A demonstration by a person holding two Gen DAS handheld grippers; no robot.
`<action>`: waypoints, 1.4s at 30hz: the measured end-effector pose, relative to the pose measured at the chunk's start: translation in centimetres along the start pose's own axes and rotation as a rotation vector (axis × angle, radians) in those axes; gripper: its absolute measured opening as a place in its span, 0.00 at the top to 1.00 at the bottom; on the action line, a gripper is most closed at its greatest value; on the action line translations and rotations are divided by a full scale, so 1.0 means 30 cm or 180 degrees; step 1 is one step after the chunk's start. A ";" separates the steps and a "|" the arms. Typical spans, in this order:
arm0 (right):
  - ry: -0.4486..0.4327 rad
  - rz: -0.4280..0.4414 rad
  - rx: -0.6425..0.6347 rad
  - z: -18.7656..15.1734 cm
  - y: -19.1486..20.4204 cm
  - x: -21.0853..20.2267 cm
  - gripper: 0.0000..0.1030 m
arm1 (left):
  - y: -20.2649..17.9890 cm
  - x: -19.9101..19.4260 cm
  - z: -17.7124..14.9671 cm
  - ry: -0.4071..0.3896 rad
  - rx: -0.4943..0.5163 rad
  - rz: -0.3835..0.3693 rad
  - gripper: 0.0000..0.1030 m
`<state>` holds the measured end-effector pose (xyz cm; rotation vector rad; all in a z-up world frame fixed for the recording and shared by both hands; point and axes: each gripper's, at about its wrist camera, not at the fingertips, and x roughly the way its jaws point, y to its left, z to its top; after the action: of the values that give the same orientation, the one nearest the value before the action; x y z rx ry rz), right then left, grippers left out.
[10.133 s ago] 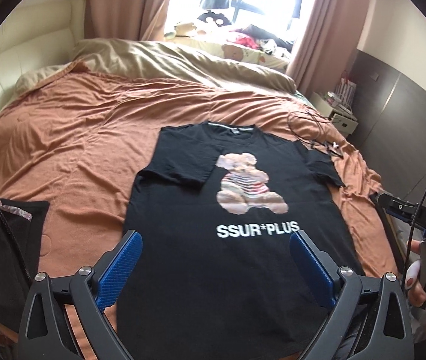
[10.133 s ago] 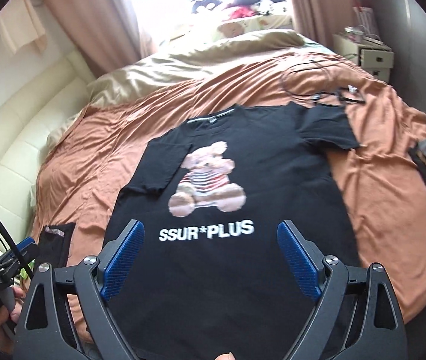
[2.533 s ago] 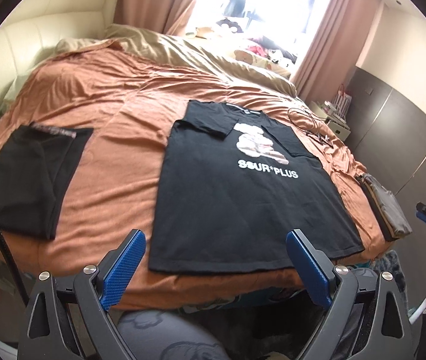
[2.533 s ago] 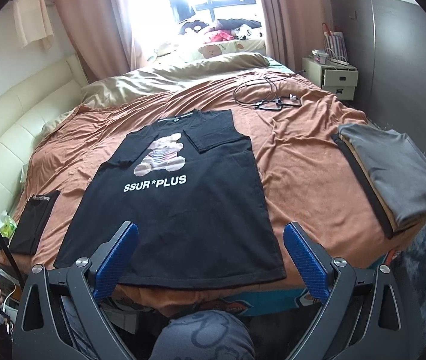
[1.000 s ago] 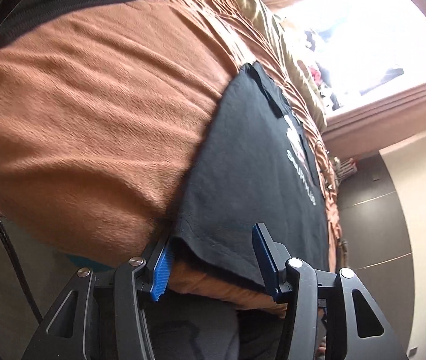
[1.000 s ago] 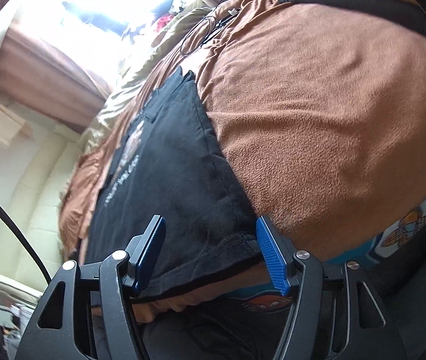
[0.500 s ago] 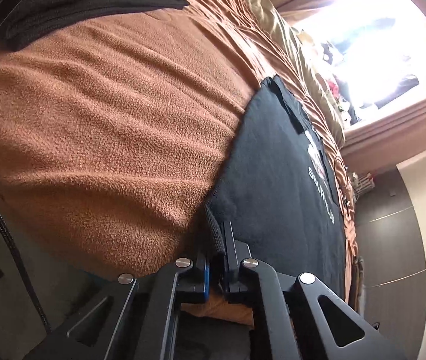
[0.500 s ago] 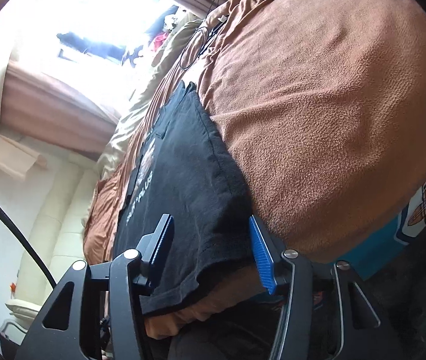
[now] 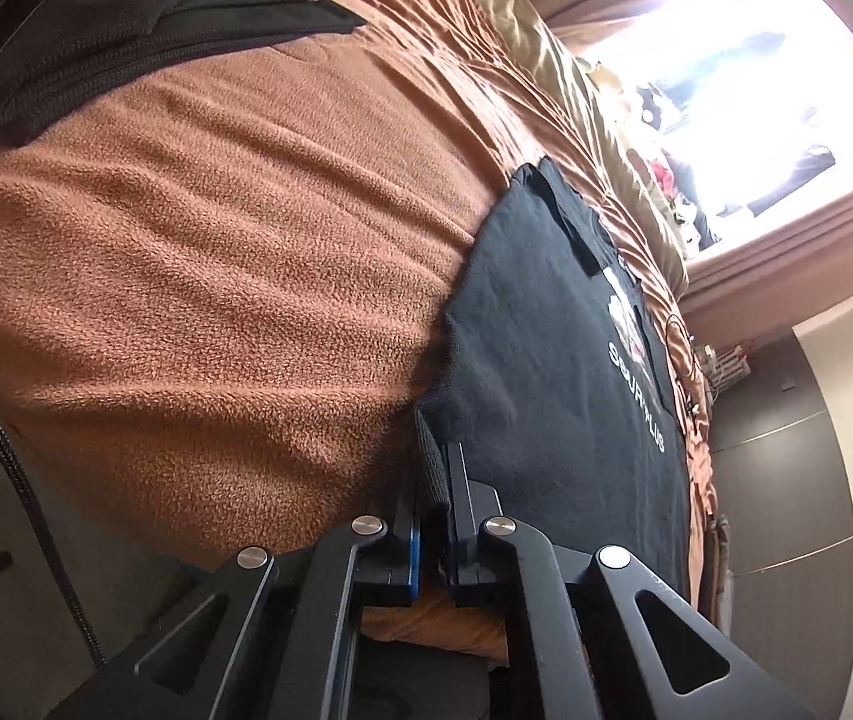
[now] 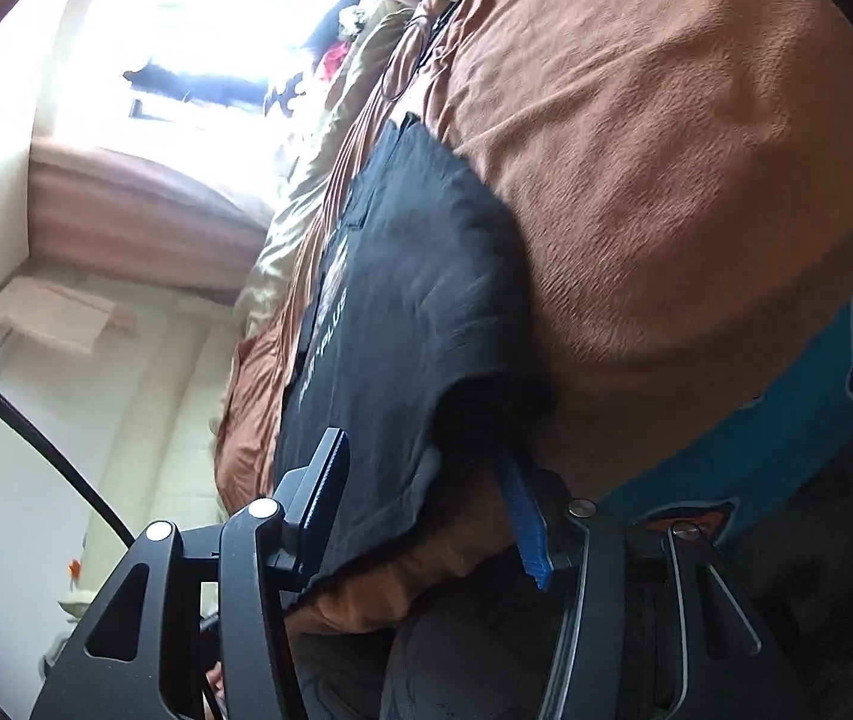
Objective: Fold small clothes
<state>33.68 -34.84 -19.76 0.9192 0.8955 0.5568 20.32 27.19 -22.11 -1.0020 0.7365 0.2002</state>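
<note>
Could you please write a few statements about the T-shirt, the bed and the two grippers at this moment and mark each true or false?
1. The left gripper is shut on the hem of the black T-shirt. True.
2. The right gripper is clamped shut on the T-shirt. False: its jaws stand apart, with the T-shirt's corner between them.
3. The T-shirt lies on a brown blanket. True.
4. The T-shirt's print reads "NIKE". False: white lettering ending in "PLUS" shows.
</note>
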 end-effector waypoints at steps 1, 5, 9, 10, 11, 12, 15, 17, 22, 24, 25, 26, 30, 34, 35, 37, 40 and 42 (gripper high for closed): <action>-0.0056 -0.0013 -0.0007 0.013 0.004 0.001 0.53 | 0.000 0.001 0.000 0.0005 -0.0002 0.0000 0.95; -0.0303 -0.0081 0.0031 0.070 0.007 -0.006 0.53 | -0.005 -0.005 -0.003 0.0001 0.0023 0.0034 0.95; -0.0383 -0.0050 0.0170 0.091 0.005 0.026 0.60 | -0.017 -0.011 0.004 -0.0032 0.0012 0.0028 0.95; -0.0372 -0.0123 0.0180 0.092 0.008 0.036 0.72 | -0.021 -0.018 0.006 -0.0048 0.0011 0.0009 0.95; -0.0383 -0.0210 0.0191 0.093 0.010 0.040 0.80 | -0.028 -0.023 0.009 -0.0055 -0.0002 -0.0003 0.95; -0.0411 -0.0271 0.0209 0.092 0.016 0.041 0.94 | -0.035 -0.035 0.012 -0.0082 0.0000 -0.0027 0.95; -0.0526 -0.0300 0.0248 0.092 0.032 0.010 0.99 | -0.064 -0.069 0.023 -0.0168 0.0017 -0.0058 0.95; -0.0548 -0.0318 0.0168 0.086 0.062 -0.011 0.99 | -0.092 -0.093 0.027 -0.0241 0.0071 -0.0080 0.95; -0.0606 -0.0210 -0.0062 0.067 0.170 -0.071 1.00 | -0.152 -0.173 0.033 -0.0339 0.0217 -0.0144 0.95; -0.0618 -0.0185 -0.0128 0.060 0.200 -0.084 1.00 | -0.163 -0.214 0.029 -0.0411 0.0229 -0.0181 0.95; -0.0628 -0.0170 -0.0156 0.053 0.210 -0.090 1.00 | -0.165 -0.232 0.026 -0.0438 0.0228 -0.0202 0.95; -0.0636 -0.0147 -0.0183 0.047 0.217 -0.098 1.00 | -0.166 -0.251 0.024 -0.0461 0.0229 -0.0223 0.95; -0.0660 -0.0068 -0.0273 0.018 0.235 -0.158 1.00 | -0.165 -0.334 0.003 -0.0544 0.0225 -0.0306 0.96; -0.0691 0.0025 -0.0357 -0.014 0.223 -0.248 1.00 | -0.158 -0.426 -0.043 -0.0642 0.0243 -0.0364 0.96; -0.0697 0.0043 -0.0379 -0.024 0.222 -0.266 1.00 | -0.151 -0.447 -0.053 -0.0649 0.0231 -0.0367 0.96; -0.0693 0.0094 -0.0417 -0.045 0.220 -0.289 1.00 | -0.135 -0.484 -0.072 -0.0657 0.0208 -0.0410 0.96; -0.0706 0.0140 -0.0474 -0.076 0.216 -0.331 1.00 | -0.123 -0.550 -0.104 -0.0717 0.0231 -0.0433 0.96; -0.0711 0.0158 -0.0500 -0.088 0.220 -0.348 1.00 | -0.119 -0.589 -0.125 -0.0750 0.0226 -0.0471 0.95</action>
<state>25.64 -38.05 -10.58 0.8438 0.6204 0.5471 7.08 25.21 -9.45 -0.9423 0.4500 0.1592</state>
